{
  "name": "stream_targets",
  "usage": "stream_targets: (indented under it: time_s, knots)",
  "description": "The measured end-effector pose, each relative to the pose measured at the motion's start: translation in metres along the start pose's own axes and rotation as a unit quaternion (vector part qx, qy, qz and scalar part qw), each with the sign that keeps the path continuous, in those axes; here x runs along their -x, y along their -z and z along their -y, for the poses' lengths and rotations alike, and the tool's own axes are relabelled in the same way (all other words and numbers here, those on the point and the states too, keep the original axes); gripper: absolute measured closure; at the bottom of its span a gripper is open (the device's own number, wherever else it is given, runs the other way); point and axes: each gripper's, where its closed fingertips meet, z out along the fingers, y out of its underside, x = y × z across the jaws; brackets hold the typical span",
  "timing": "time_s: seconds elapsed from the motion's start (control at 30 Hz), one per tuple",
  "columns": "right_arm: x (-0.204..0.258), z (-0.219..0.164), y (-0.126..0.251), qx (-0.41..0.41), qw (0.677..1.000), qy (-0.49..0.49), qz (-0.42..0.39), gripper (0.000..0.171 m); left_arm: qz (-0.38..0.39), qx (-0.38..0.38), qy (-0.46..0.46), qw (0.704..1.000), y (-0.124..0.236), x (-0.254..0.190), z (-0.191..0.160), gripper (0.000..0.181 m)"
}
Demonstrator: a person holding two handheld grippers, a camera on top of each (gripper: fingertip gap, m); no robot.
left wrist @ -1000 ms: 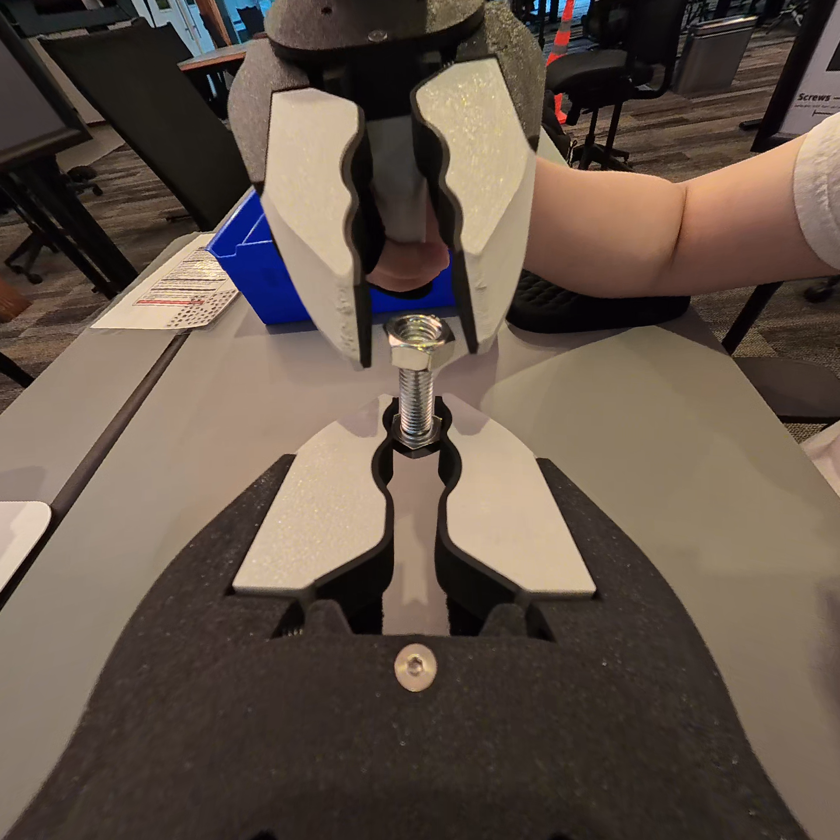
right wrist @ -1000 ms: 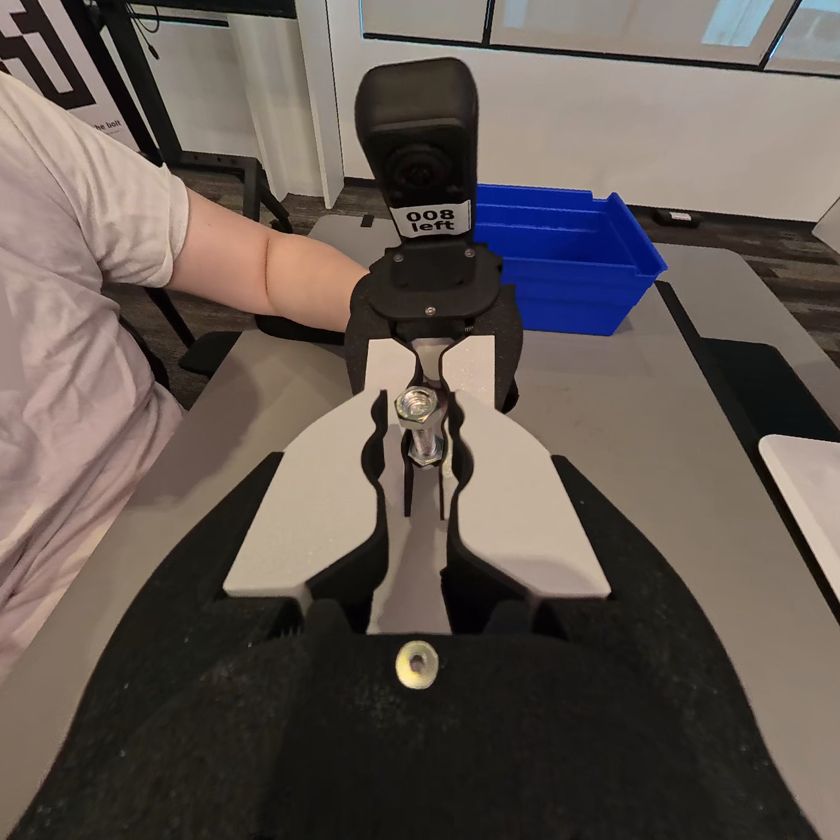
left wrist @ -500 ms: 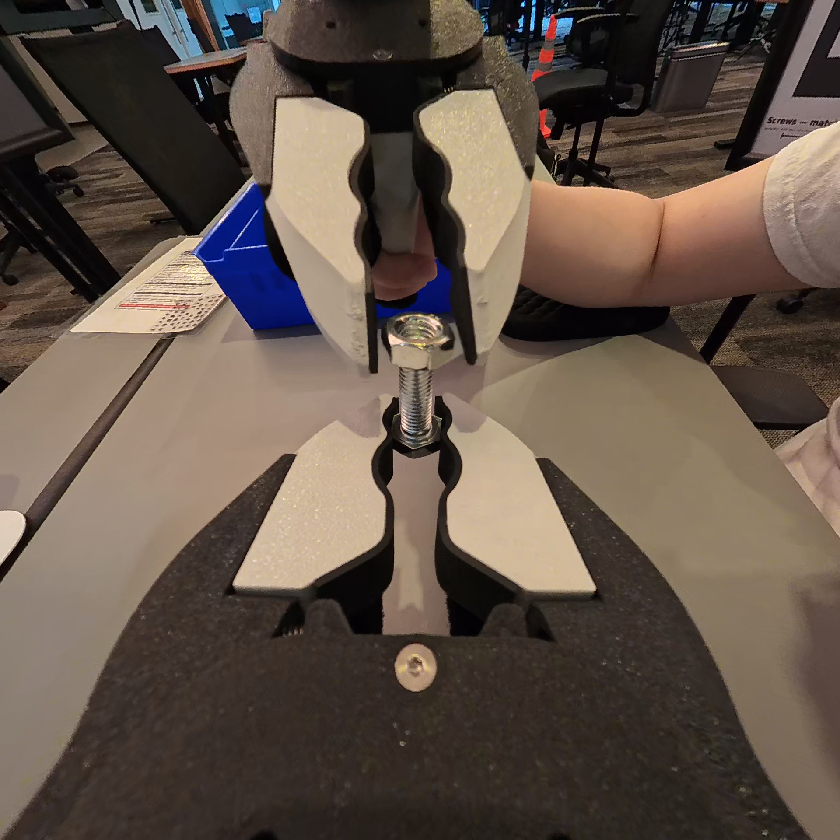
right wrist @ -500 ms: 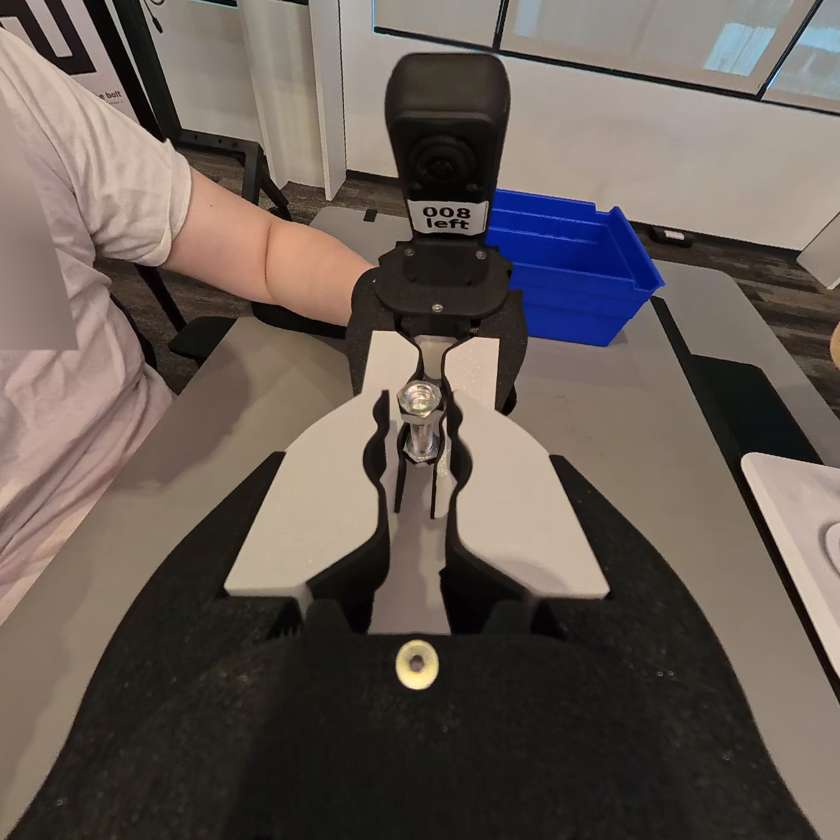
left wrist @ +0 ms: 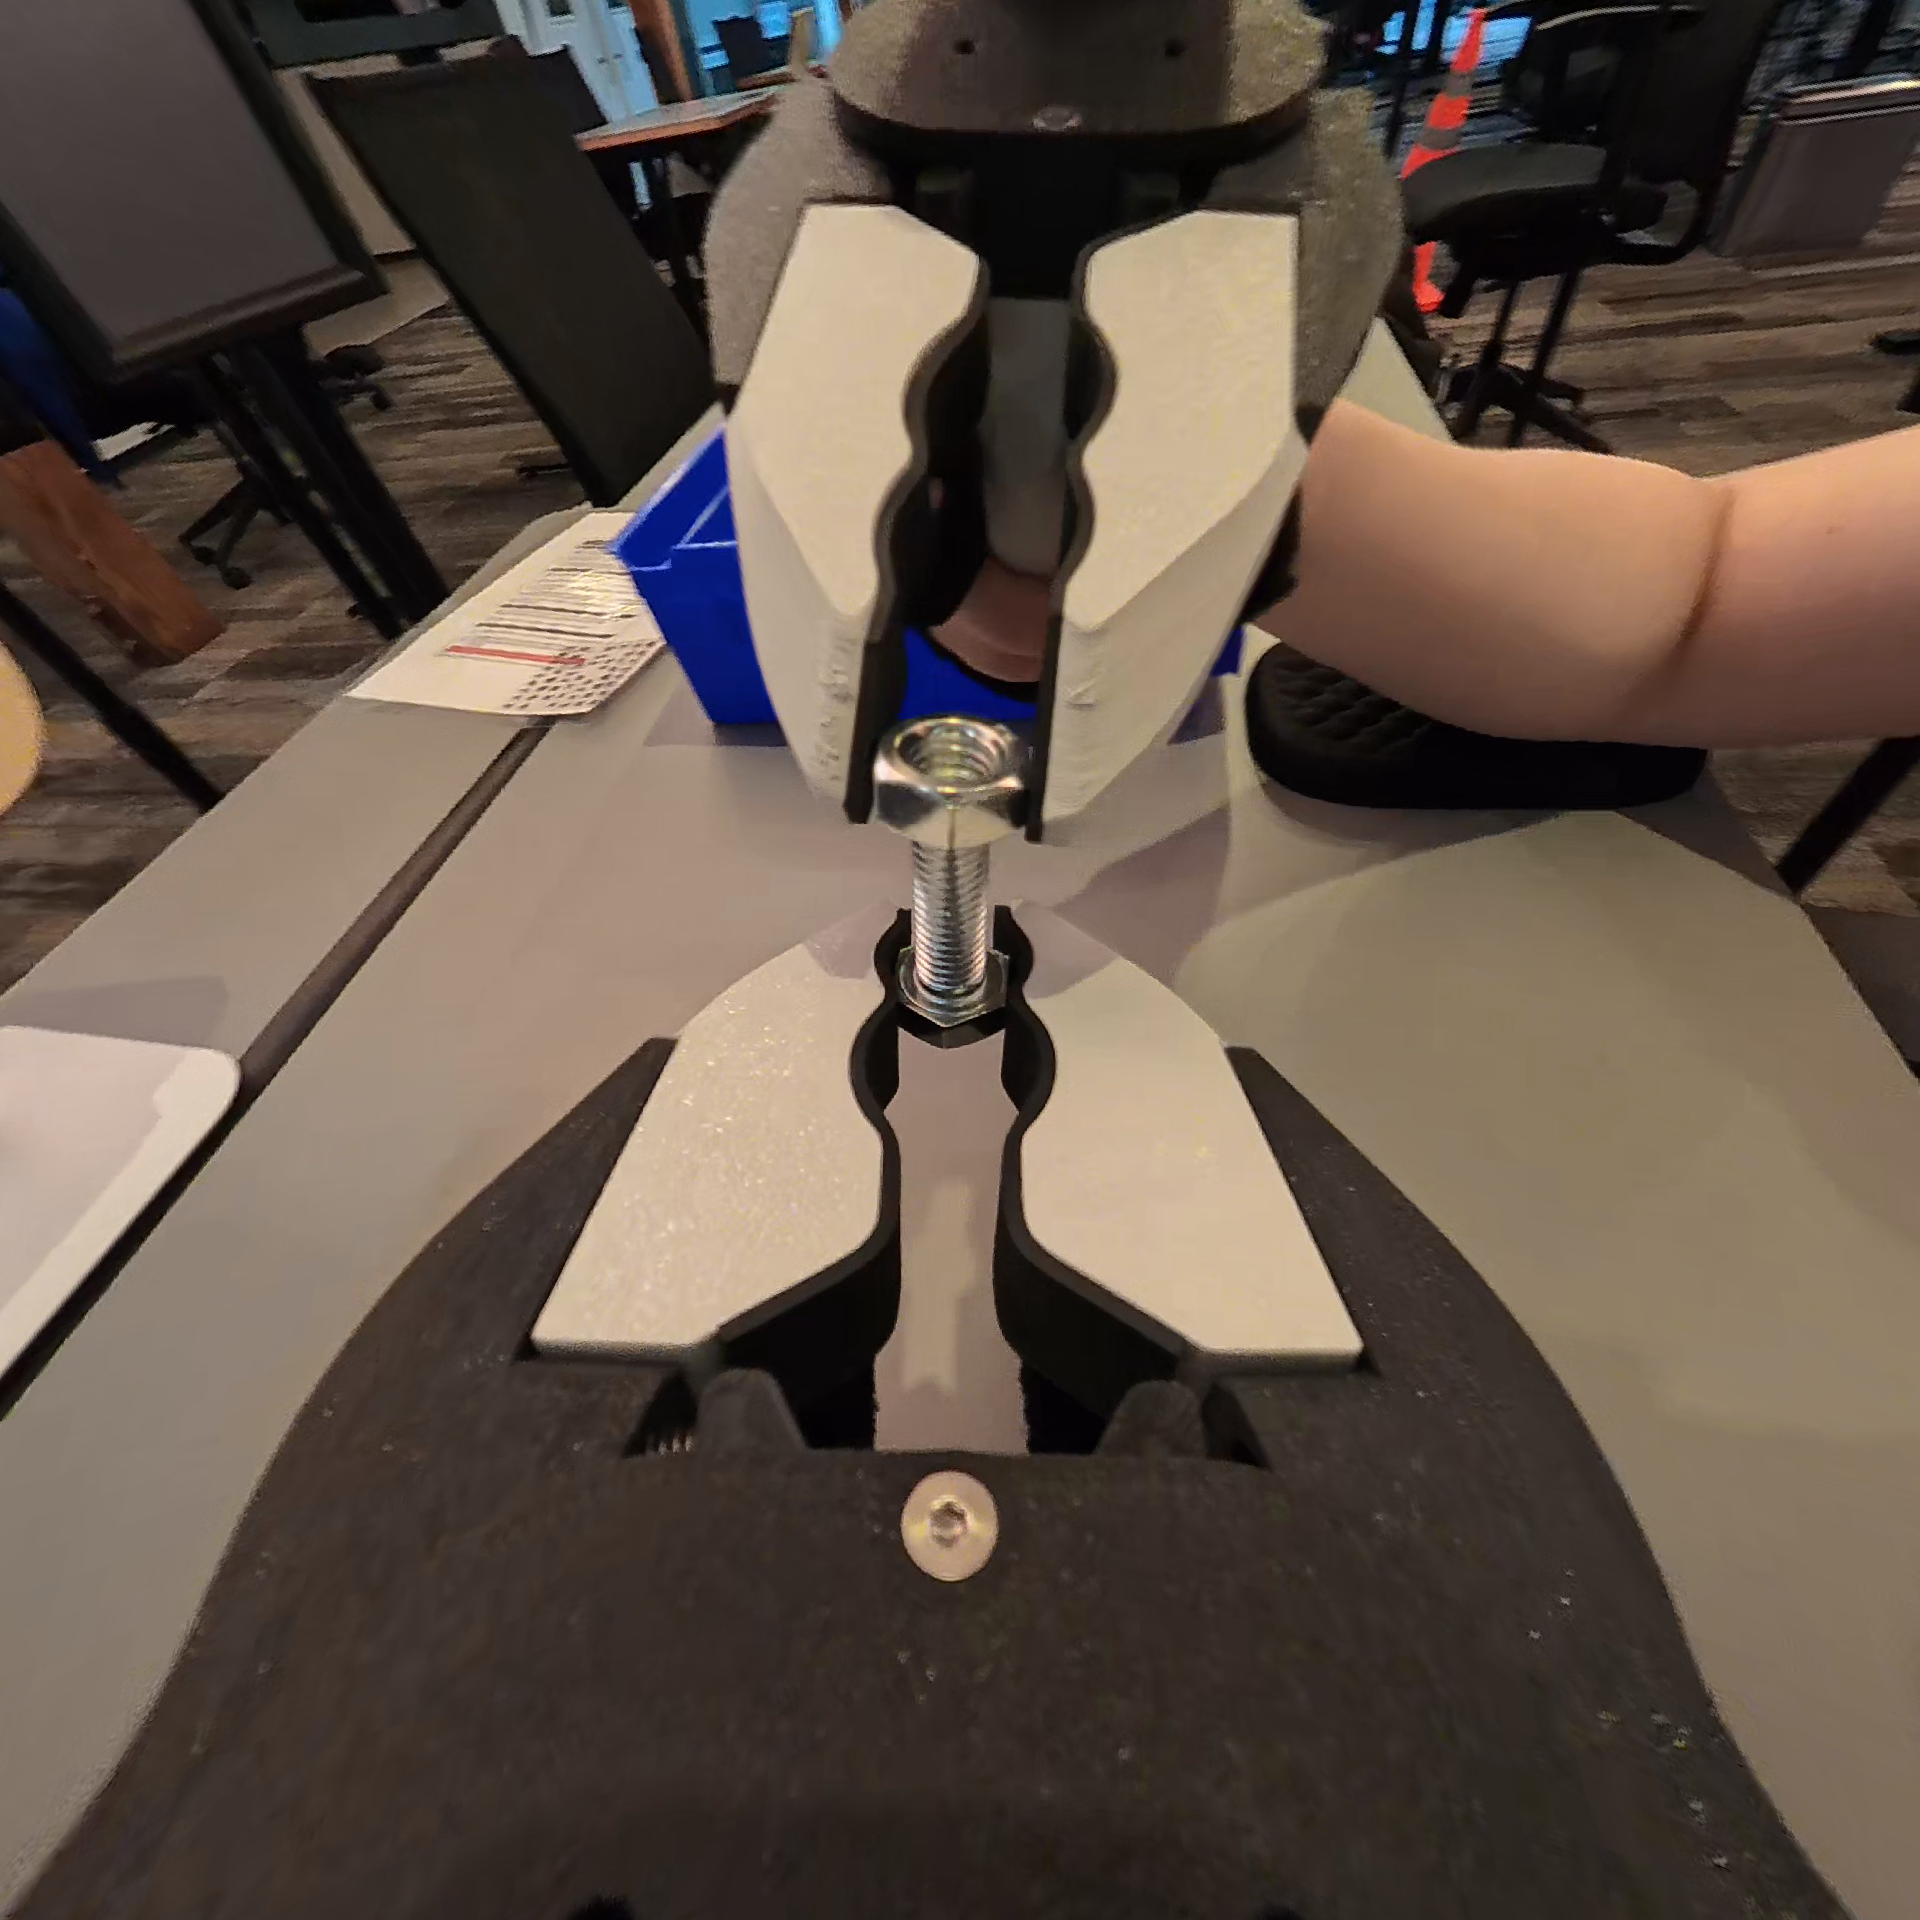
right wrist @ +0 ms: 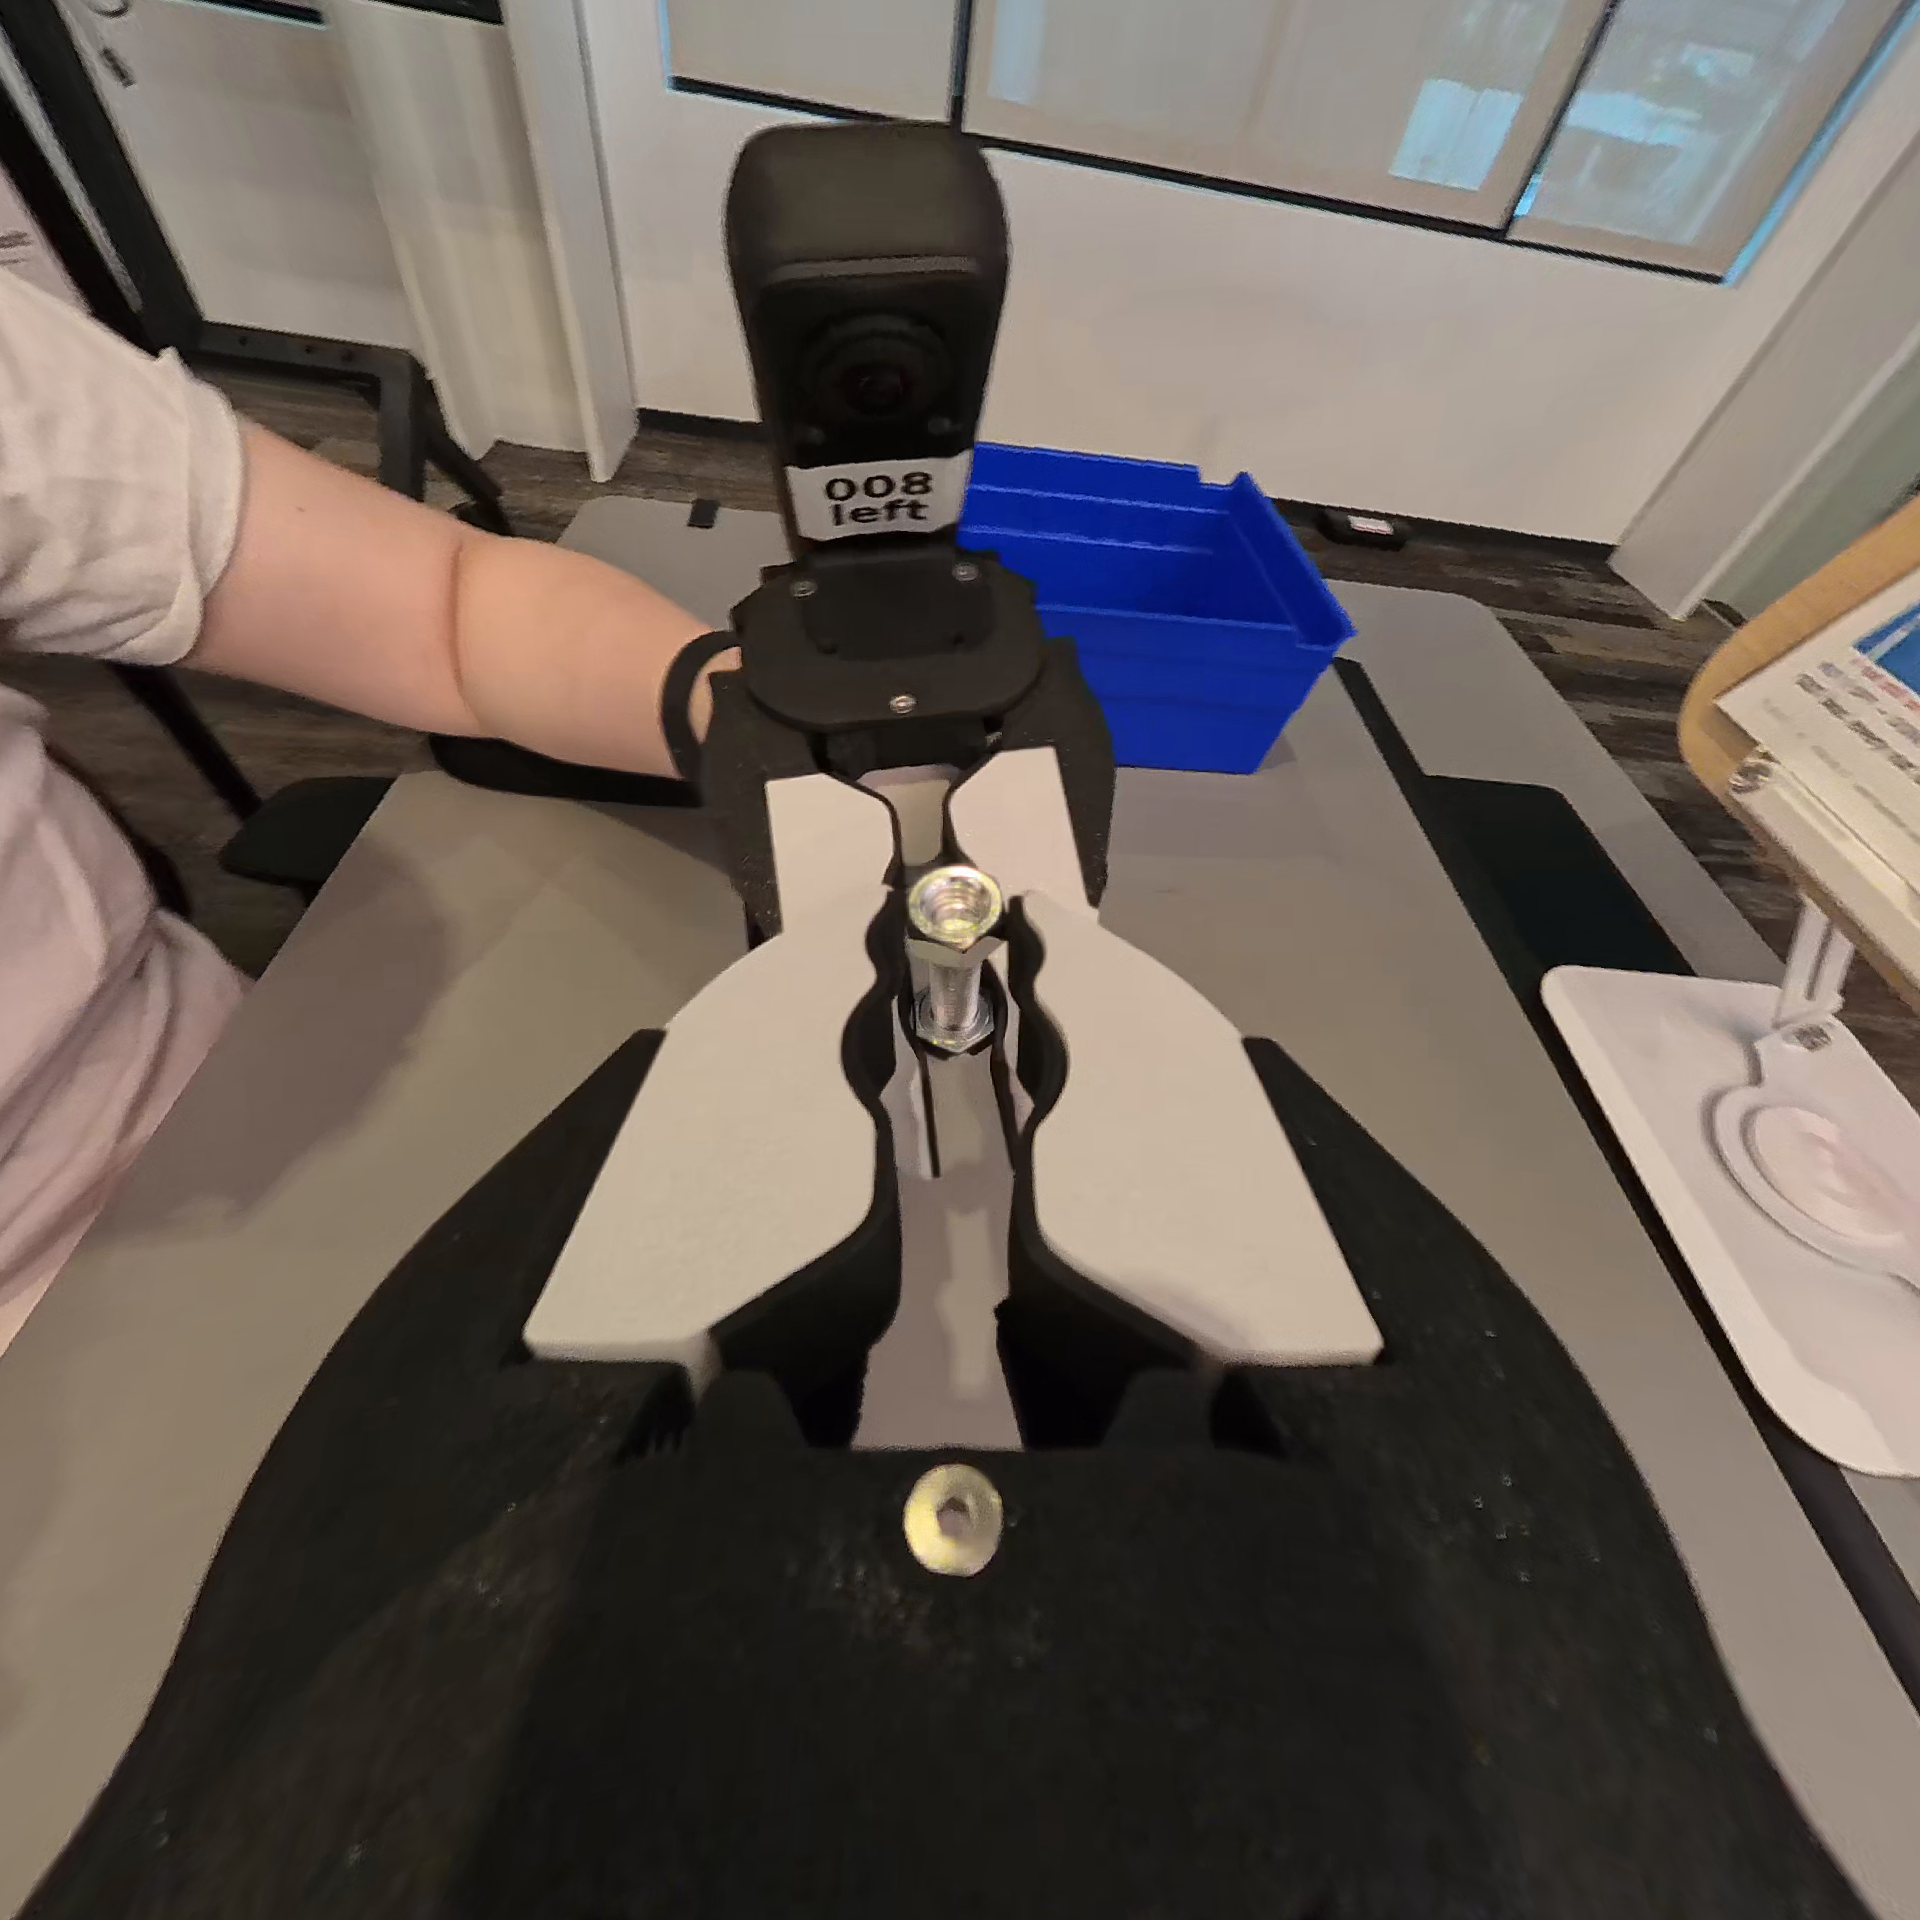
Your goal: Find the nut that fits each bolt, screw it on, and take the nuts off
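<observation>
Two tools grip one bolt (left wrist: 948, 914): left (left wrist: 948, 997) its head, right (left wrist: 951, 774) the nut (left wrist: 951, 774).

Both views bright, even indoor light w/ no harsh hotspots. Daylight comes thru the windows (right wrist: 1299, 114) at the top of the right wrist view. Soft, diffuse shadows lie on the grey table (left wrist: 1507, 1091) under the tongs. Nut (left wrist: 948, 777) and bolt (left wrist: 943, 925) threads catch small specular glints; nut top in the right wrist view is nearly blown out. White finger pads (left wrist: 769, 1174) show fine sparkle, sharp. Strong fisheye: table edges and room lines bow outward toward the corners. Motion blur at the frame edges, esp. the right wrist view's left side, where the sleeve (right wrist: 94, 499) smears. Background room in the left wrist view is soft and darker.
</observation>
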Motion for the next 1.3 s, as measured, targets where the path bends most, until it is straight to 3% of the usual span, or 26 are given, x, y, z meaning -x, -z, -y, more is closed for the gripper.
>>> stream_targets:
  time_s: [0.27, 0.53, 0.67, 0.8, 1.07, 1.3]
  knots:
    - [-0.027, -0.002, -0.010, -0.022, 0.990, -0.089, -0.104, 0.153, 0.124, 0.030, 0.005, 0.992, 0.006, 0.036, -0.008, 0.167]
    - [-0.027, 0.000, -0.011, -0.021, 0.990, -0.083, -0.112, 0.146, 0.126, 0.036, 0.008, 0.991, 0.006, 0.037, -0.010, 0.167]
    - [-0.021, 0.006, -0.002, -0.016, 0.996, -0.025, -0.089, 0.137, 0.089, 0.014, 0.027, 0.996, 0.006, 0.030, -0.004, 0.167]
    - [0.001, 0.009, 0.005, -0.029, 0.999, 0.021, -0.003, 0.135, 0.000, -0.022, 0.041, 0.999, 0.006, 0.007, 0.007, 0.167]
    - [0.028, 0.020, 0.010, -0.093, 0.990, 0.002, 0.109, 0.138, -0.134, -0.037, 0.021, 0.990, 0.007, -0.041, 0.015, 0.167]
    - [0.041, 0.017, 0.010, -0.094, 0.983, -0.006, 0.161, 0.146, -0.152, -0.034, 0.006, 0.988, 0.006, -0.052, 0.016, 0.167]
